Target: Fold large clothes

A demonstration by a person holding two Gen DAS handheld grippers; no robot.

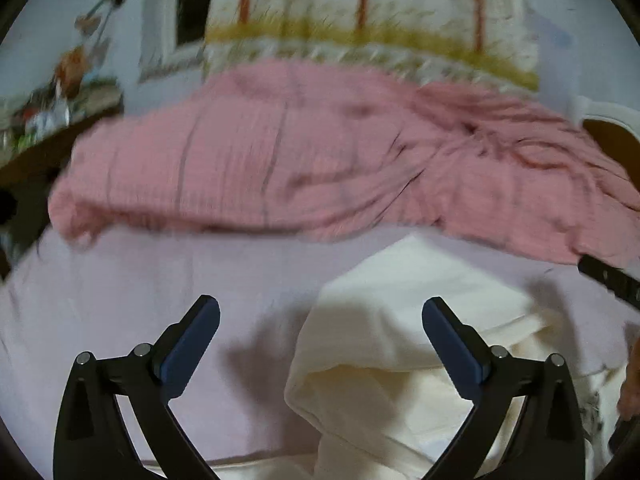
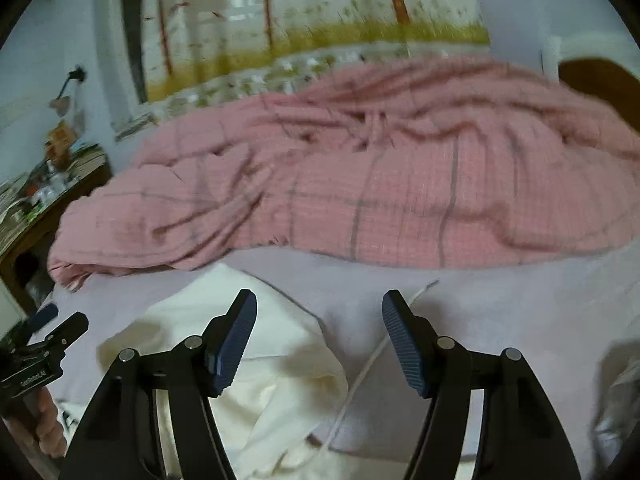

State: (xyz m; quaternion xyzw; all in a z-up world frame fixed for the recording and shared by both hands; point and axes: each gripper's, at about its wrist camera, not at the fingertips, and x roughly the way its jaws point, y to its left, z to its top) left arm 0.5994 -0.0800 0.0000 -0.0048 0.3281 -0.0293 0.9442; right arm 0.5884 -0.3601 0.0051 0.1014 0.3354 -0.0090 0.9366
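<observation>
Only from the right wrist, a white cord (image 2: 362, 376) beside the cream garment (image 2: 276, 364); both claws (image 1: 320, 320) (image 2: 318, 316) spread, empty.

We are in a home bedroom: a bed with a lilac sheet (image 1: 120, 280) and a rumpled pink checked blanket (image 2: 360, 184), a printed curtain (image 2: 300, 12) with tree trunks and grass behind it, and a cluttered wooden side table (image 2: 44, 200) against the pale wall.

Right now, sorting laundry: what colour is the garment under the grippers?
Cream white garment, clearest in the left wrist view.
</observation>
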